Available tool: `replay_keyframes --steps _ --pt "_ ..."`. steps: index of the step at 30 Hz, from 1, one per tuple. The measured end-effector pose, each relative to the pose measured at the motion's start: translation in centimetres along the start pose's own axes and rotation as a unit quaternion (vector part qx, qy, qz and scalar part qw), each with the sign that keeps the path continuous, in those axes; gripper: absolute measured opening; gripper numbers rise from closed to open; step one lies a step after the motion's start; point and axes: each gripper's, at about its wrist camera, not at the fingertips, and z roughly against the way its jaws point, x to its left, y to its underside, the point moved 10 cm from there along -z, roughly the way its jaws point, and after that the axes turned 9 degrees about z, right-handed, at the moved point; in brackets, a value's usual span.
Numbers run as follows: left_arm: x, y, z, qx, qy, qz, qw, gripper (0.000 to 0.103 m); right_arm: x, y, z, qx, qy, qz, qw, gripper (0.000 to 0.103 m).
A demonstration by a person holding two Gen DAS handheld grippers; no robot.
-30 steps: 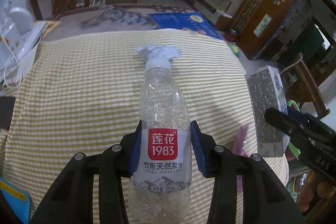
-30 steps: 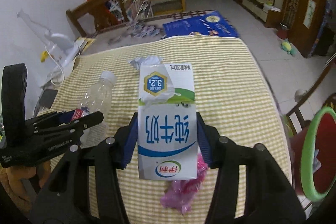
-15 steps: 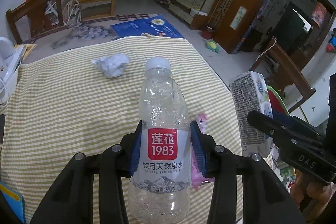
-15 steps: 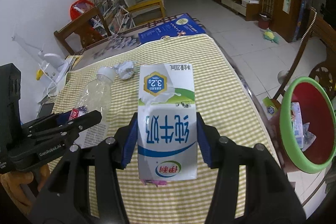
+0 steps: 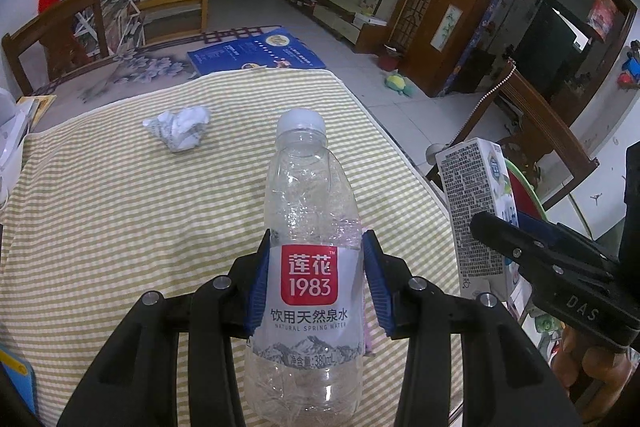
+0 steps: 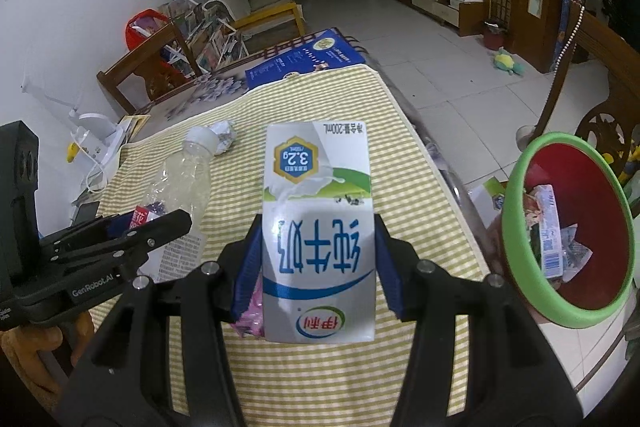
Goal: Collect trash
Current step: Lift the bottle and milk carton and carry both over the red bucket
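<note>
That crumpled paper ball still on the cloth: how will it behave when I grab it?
The crumpled paper ball looks loosely wadded, so it is probably very light and will squash between the pads. Its irregular folds suggest it will not roll far. A nudge may simply slide it across the striped cloth, so close from both sides.

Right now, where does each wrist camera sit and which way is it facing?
Left wrist: on the left gripper, facing across the striped table; its fingers clamp the water bottle.
Right wrist: on the right gripper, facing likewise; its fingers clamp the milk carton, trash bin at right.
Shared: crumpled paper, bottle, carton, each other's gripper.
</note>
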Motion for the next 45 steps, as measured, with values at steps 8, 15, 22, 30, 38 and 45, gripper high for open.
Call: replay_keyframes --steps 8,15,22,30,38,45 --pt "-2.2 0.2 -0.5 0.001 0.002 -0.005 1.0 0.04 -2.4 0.4 0.4 0.002 0.004 -0.009 1.0 0.05" --pt "-3.7 0.6 -1.2 0.006 0.005 -0.008 0.9999 0.04 -4.2 0.8 0.8 0.005 0.009 -0.012 1.0 0.05" --pt "-5.1 0.5 -1.7 0.005 0.006 -0.011 0.9999 0.04 -6.0 0.7 0.9 0.006 0.01 -0.016 1.0 0.05" --pt "-6.6 0.2 -2.5 0.005 0.003 -0.014 0.9999 0.04 -7.6 0.5 0.8 0.005 0.007 -0.016 1.0 0.05" --pt "-8.2 -0.2 -3.3 0.004 0.003 -0.019 0.9998 0.04 -9.9 0.2 0.8 0.003 0.007 -0.021 1.0 0.05" --pt "-9.4 -0.6 -3.7 0.004 0.001 -0.021 0.9998 0.04 -11.5 0.0 0.7 0.003 0.005 -0.026 1.0 0.05"
